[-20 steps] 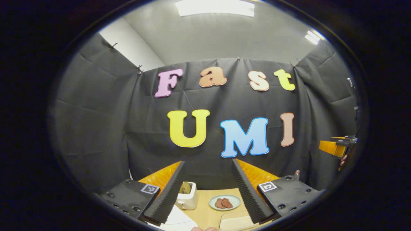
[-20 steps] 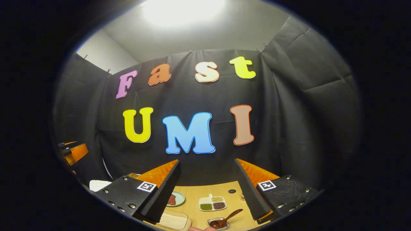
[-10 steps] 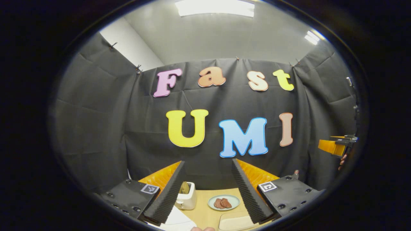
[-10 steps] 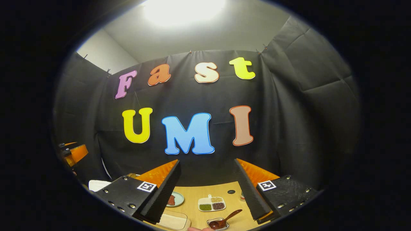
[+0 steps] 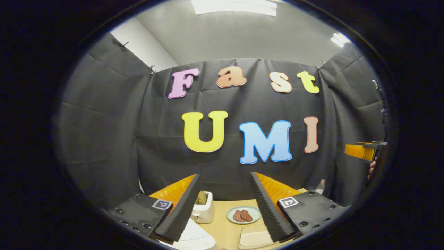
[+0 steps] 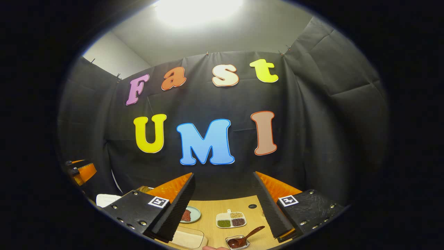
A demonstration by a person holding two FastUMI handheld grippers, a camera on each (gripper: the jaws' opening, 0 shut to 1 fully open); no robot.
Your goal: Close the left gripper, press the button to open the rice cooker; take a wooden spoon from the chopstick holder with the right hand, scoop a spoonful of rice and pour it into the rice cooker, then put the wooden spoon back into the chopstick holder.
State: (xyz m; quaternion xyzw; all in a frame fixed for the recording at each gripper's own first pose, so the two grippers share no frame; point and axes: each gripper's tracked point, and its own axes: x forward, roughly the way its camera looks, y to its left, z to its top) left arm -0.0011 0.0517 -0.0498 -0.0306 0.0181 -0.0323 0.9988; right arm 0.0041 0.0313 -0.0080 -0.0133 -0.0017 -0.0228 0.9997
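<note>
Both hand-held grippers are hanging high above the light wooden desk (image 6: 211, 208), jaws spread wide apart, gripping nothing: left hand-held gripper (image 5: 222, 205), right hand-held gripper (image 6: 225, 205). Rice cooker and chopstick holder aren't something I'm managing to pick out. A dark brown wooden spoon (image 6: 244, 238) is lying with its bowl in a small clear glass dish (image 6: 236, 242), handle sticking out up-right. I'm guessing it's light, stiff and smooth, so pinching mid-handle looks safest. Nearby, a white four-compartment tray of grains (image 6: 230, 220) is sitting flat.
</note>
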